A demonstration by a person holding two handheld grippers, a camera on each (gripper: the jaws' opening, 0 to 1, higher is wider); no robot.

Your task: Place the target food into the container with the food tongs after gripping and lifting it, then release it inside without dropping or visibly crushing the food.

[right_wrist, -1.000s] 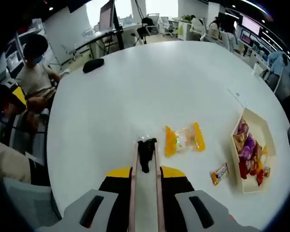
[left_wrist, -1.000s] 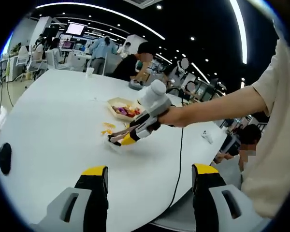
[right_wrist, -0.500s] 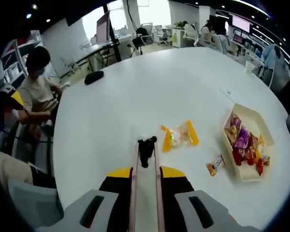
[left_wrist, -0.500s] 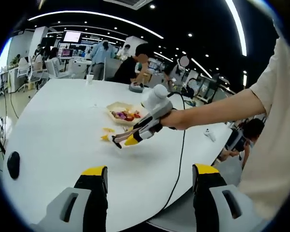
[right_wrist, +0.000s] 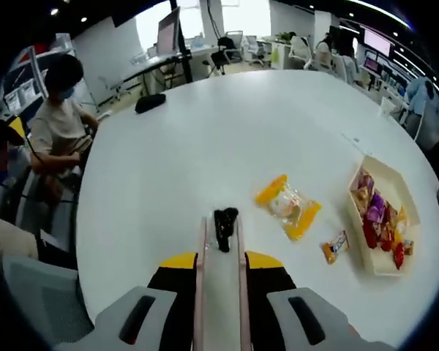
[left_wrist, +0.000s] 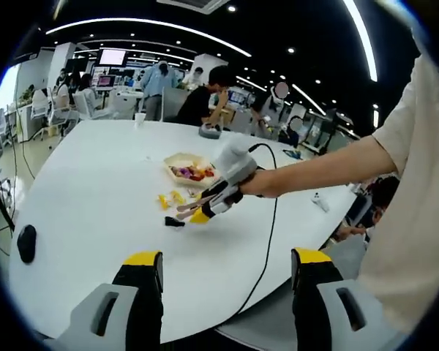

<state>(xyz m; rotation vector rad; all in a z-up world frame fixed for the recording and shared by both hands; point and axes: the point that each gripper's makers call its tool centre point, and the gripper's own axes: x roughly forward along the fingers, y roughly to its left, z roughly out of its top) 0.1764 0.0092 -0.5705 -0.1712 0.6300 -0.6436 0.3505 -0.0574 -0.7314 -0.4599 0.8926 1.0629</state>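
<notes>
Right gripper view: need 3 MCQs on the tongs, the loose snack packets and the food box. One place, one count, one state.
1. Where is the food box relative to the orange-ended snack packet?
A. left of it
B. right of it
C. under it

2. How many snack packets lie loose on the white table outside the box?
A. two
B. four
C. none

3. How do the right gripper's jaws stand?
A. wide open, holding nothing
B. shut on the tongs
C. shut on a packet

Answers: 1 B, the box sits at the view's right edge beyond the packet. 2 A, the orange-ended packet and a small snack bar. 3 B, the pink tong arms run up between the jaws.
</notes>
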